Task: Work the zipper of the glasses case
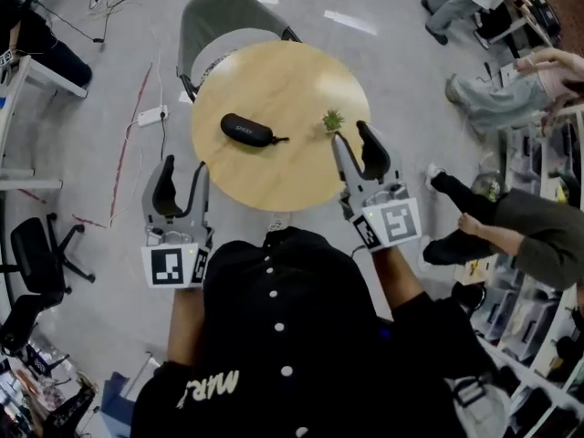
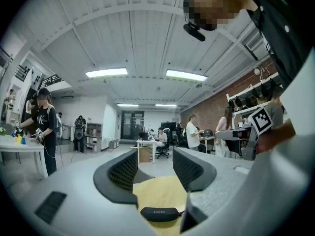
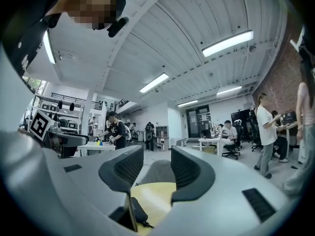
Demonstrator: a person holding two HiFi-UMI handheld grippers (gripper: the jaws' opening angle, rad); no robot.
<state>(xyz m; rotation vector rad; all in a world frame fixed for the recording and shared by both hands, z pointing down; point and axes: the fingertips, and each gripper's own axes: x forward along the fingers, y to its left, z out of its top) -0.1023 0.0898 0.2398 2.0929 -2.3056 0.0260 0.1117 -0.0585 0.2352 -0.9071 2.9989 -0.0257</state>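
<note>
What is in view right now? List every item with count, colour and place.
table: 1, light wood, round, centre of the floor
glasses case: 1, black, lying on the table left of its middle, untouched
plant: 1, small, green, at the table's right side
chair: 1, grey, at the table's far side
office chair: 1, black, far left on the floor
power strip: 1, white, on the floor left of the table
bystanders: at least three, along the right edge
left gripper: 1, grey with black pads, off the table's near-left edge, jaws apart, empty
right gripper: 1, same colours, beside the plant, jaws apart, empty
</note>
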